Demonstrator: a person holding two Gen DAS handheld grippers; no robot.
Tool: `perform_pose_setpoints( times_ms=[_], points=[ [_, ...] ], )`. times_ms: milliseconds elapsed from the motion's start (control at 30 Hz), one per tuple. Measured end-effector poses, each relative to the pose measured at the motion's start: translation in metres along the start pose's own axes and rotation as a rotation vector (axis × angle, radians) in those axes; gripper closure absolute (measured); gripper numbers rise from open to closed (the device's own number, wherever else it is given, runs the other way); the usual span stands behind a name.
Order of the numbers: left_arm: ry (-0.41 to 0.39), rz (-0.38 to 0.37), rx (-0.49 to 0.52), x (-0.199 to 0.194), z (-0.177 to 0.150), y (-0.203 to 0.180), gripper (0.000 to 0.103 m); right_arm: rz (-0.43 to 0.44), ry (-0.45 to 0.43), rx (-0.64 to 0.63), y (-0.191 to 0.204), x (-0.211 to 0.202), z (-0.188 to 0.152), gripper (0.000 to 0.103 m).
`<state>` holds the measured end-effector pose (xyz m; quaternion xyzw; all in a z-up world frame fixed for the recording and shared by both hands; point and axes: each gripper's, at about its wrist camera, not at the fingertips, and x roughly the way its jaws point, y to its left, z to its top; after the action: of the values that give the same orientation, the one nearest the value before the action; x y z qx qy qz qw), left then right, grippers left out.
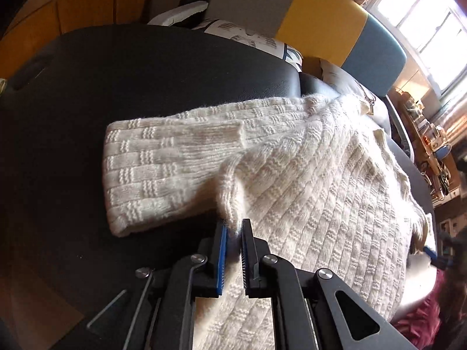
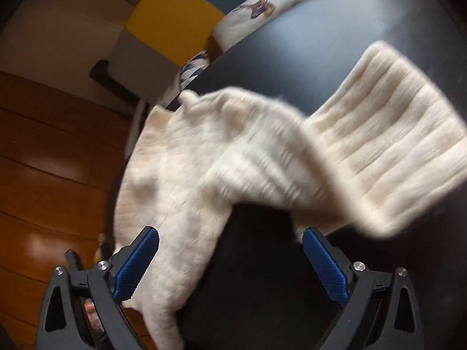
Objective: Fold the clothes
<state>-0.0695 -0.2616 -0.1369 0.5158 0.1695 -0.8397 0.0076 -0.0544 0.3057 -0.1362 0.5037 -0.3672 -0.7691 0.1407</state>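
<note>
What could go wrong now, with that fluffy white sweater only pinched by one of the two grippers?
The left gripper holds only a thin ridge of the sweater, so the fuzzy knit may slip out or stretch. The right gripper is open and holds nothing, so that side may sag. Part of the sweater hangs past the edge of the black table and could slide off.

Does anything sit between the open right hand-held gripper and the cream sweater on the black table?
Nothing visible does. The right hand-held gripper is open right at the sweater, with only bare black table near it. The left hand-held gripper already pinches a ridge of the knit.
</note>
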Motion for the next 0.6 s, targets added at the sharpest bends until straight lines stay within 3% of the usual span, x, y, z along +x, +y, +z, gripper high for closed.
perform_pose_setpoints(
  times_ms=[100,233,333,400,433,467,500,533,600],
  points=[
    [0.013,0.013,-0.002,0.005,0.002,-0.002,0.095,0.064,0.045,0.036,0.009,0.030,-0.020,0.004],
    [0.032,0.005,-0.010,0.004,-0.007,0.000,0.092,0.131,0.025,0.034,0.028,0.069,-0.015,0.006],
    [0.051,-0.007,-0.017,0.006,-0.013,0.000,0.091,0.023,0.024,-0.107,0.056,0.092,-0.012,0.006],
    [0.052,-0.011,-0.009,0.006,-0.014,-0.006,0.091,-0.071,0.025,-0.227,0.076,0.107,-0.011,0.011],
    [0.051,-0.013,-0.004,0.006,-0.015,-0.010,0.090,-0.128,0.025,-0.294,0.086,0.115,-0.011,0.033],
    [0.053,-0.019,0.003,0.006,-0.016,-0.015,0.088,-0.256,0.022,-0.411,0.097,0.120,-0.014,0.062],
    [0.059,-0.033,0.013,0.007,-0.018,-0.020,0.088,-0.385,0.018,-0.527,0.108,0.125,-0.018,0.076],
    [0.065,-0.045,0.026,0.009,-0.019,-0.027,0.087,-0.502,0.014,-0.629,0.116,0.129,-0.020,0.083],
    [0.084,-0.076,0.060,0.014,-0.024,-0.044,0.087,-0.572,0.014,-0.630,0.103,0.111,-0.011,0.083]
  ],
)
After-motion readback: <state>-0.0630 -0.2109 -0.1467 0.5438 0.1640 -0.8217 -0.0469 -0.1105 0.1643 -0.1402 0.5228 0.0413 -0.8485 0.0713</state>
